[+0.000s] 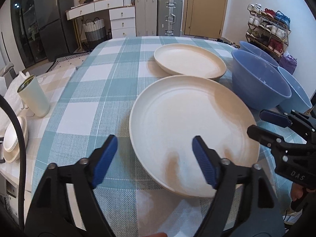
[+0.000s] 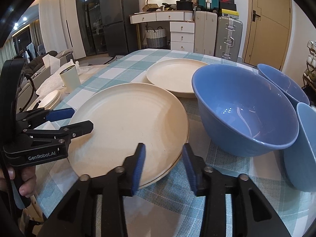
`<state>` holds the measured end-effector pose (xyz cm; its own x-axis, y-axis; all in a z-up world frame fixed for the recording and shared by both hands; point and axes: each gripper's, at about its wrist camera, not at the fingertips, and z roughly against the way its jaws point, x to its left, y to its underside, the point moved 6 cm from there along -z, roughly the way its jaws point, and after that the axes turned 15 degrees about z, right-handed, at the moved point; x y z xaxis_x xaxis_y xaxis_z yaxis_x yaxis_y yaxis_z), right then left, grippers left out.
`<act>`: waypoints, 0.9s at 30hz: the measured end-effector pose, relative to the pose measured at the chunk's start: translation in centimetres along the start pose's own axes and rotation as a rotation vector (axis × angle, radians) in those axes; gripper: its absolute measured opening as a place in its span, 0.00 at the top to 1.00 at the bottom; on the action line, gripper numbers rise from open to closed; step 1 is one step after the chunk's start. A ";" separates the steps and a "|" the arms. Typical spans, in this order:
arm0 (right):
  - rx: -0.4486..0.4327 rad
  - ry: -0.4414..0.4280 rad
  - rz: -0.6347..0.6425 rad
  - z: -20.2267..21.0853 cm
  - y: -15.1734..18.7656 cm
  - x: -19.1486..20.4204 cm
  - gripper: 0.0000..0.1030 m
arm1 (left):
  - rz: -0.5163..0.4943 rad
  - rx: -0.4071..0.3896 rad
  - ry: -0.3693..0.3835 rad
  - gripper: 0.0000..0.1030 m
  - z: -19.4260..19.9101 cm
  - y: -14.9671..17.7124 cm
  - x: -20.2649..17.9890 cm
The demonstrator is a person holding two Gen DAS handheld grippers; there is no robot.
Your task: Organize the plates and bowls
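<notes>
A large cream plate (image 1: 189, 122) lies on the checked tablecloth; in the right wrist view (image 2: 126, 126) it seems to rest on another plate beneath. A second cream plate (image 1: 189, 60) (image 2: 173, 77) lies farther back. Three blue bowls stand at the right: a big one (image 1: 258, 83) (image 2: 244, 108), one behind (image 1: 256, 52) (image 2: 280, 83), one at the edge (image 1: 296, 92) (image 2: 304, 146). My left gripper (image 1: 155, 158) (image 2: 79, 119) is open, straddling the near plate's left rim. My right gripper (image 2: 164, 164) (image 1: 260, 124) is open around the plate's right rim.
A pale green cup (image 1: 34, 96) (image 2: 70, 77) stands at the table's left, beside small stacked cream dishes (image 1: 14, 140) (image 2: 50, 98) and crumpled white paper (image 2: 49, 61). Suitcases, drawers and a shoe rack (image 1: 268, 31) stand beyond the table.
</notes>
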<state>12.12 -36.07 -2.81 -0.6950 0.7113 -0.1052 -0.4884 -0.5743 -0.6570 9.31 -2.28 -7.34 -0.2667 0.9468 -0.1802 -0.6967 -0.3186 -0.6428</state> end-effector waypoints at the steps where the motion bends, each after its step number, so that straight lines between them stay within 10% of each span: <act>1: -0.009 -0.005 -0.001 0.2 -0.1 0.0 0.48 | -0.001 -0.005 0.001 0.26 0.2 -0.2 -0.1; 10: -0.055 -0.010 0.044 2.0 -2.0 0.8 0.12 | 0.036 -0.057 0.005 0.02 2.0 -2.0 0.8; 27: -0.173 -0.029 0.095 6.7 -7.7 -1.7 0.02 | 0.043 -0.099 0.020 0.02 4.6 -5.3 -0.1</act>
<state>13.51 -35.55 7.46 -0.7500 0.6435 -0.1531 -0.3232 -0.5584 -0.7640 9.97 -0.94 -0.52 -0.2805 0.9335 -0.2233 -0.6154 -0.3534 -0.7046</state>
